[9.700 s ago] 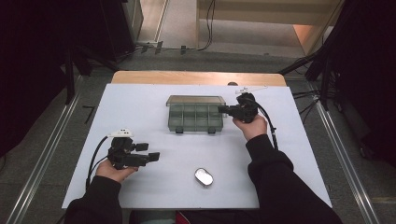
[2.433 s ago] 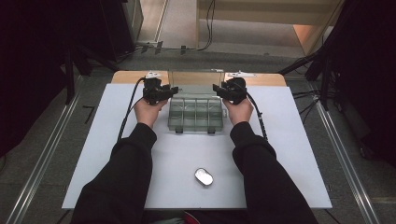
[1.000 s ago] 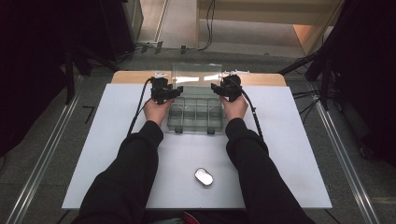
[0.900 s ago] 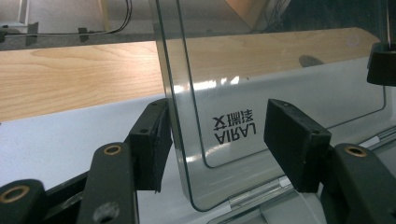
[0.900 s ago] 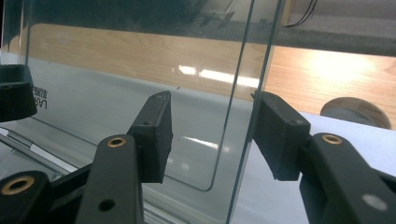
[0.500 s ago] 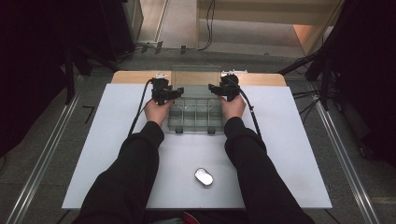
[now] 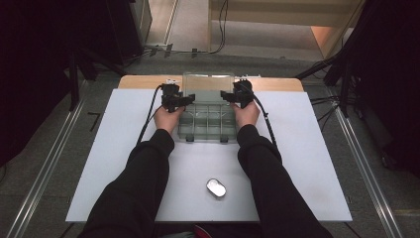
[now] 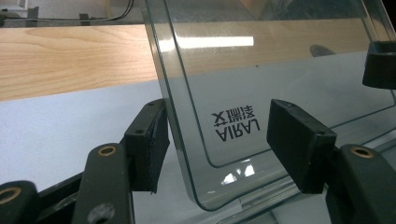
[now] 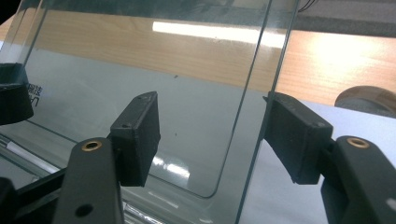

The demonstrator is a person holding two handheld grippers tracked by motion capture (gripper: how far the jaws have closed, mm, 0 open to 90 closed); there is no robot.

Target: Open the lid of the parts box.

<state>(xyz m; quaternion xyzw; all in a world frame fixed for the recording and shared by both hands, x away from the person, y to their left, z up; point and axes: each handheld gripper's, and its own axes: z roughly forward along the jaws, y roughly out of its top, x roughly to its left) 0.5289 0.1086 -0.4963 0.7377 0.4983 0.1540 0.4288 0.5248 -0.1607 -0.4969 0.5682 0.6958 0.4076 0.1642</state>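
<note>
Clear compartment box (image 7: 206, 120) sits at the far middle of the white counter (image 7: 307, 163), its front edge toward me. Its transparent lid (image 7: 208, 82) stands raised, about upright, hinged at the far side of the box, with the wooden strip (image 7: 143, 82) behind it.

Left gripper (image 7: 179, 101) is at the lid's left edge, my hand just beside the box's left wall. In the left gripper view its fingers (image 8: 148, 140) straddle the lid (image 8: 261, 79) edge: one pad is outside the plastic, close against it, the other well clear across the pane, by the printed lettering (image 8: 236, 123). Fingers released, jaws have just been opening, lid edge between them but not pinched.

Right gripper (image 7: 232, 97) mirrors this at the lid's right edge. In the right gripper view, the lid (image 9: 154, 70) edge runs down between the fingers (image 9: 137, 135); the right-hand pad lies close by the edge, the left-hand pad stands off from the pane. Fingers released here too, jaws just been opening, no clamp on the plastic. Whether either near pad actually touches the lid, I cannot tell.

Small silver oval object (image 7: 216, 188) lies on the near middle of the counter, well apart from the box, between my forearms.
</note>
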